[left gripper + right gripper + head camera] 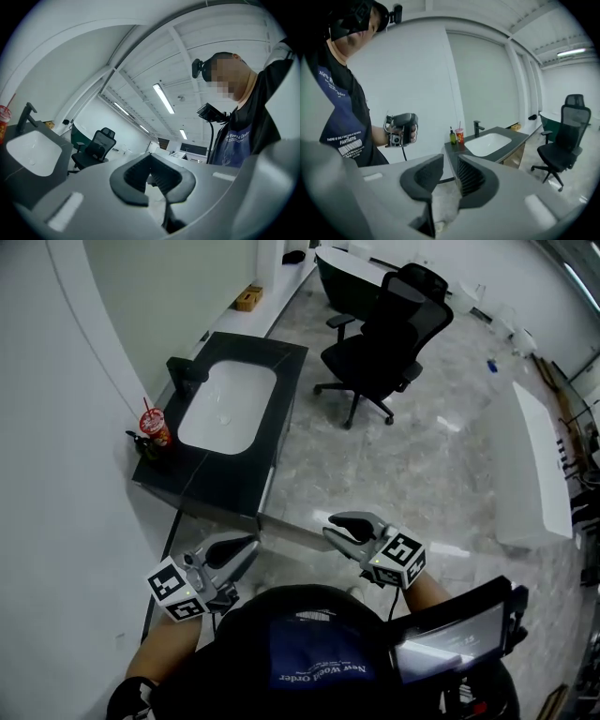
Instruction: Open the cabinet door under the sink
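The dark sink cabinet (281, 399) fills the upper left of the head view; its door front is hard to make out from above. A black office chair (384, 343) stands at upper centre. Low in the frame, the left gripper (249, 547) and the right gripper (335, 527) are clear of the cabinet, jaws slightly parted and empty. A red cup (155, 426) stands on the countertop at its left.

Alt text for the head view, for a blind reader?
A person holds an empty grey left hand-held gripper and right hand-held gripper above marbled floor. Ahead: a black vanity counter with white basin, a red cup, a black office chair.
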